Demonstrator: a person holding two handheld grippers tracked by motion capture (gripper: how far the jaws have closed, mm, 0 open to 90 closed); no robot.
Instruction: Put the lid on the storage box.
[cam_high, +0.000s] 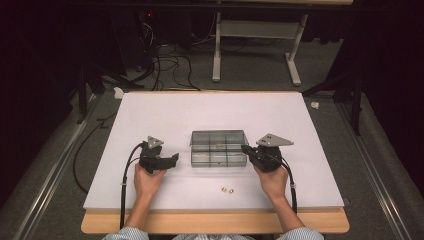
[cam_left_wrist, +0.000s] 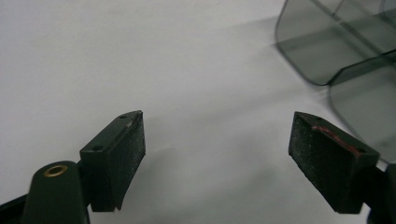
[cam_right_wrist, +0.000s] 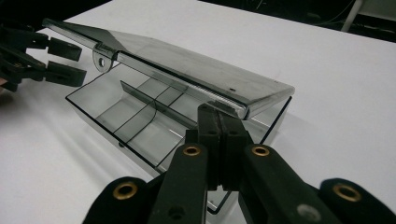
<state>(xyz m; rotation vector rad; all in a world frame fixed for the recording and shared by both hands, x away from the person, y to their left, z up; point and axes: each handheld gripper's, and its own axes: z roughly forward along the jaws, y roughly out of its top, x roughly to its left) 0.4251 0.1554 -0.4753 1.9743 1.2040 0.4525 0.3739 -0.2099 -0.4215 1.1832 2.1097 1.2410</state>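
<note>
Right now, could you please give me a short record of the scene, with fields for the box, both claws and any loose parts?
box: clear grey compartment box at mid-table, lid partly raised
right claw: jaws shut, tips at the lid's edge at the box's right end; whether they pinch it is unclear
left claw: jaws apart, nothing between them, just left of the box
loose parts: two small brass-coloured pieces on the table, in front of the box
table: white top
</note>
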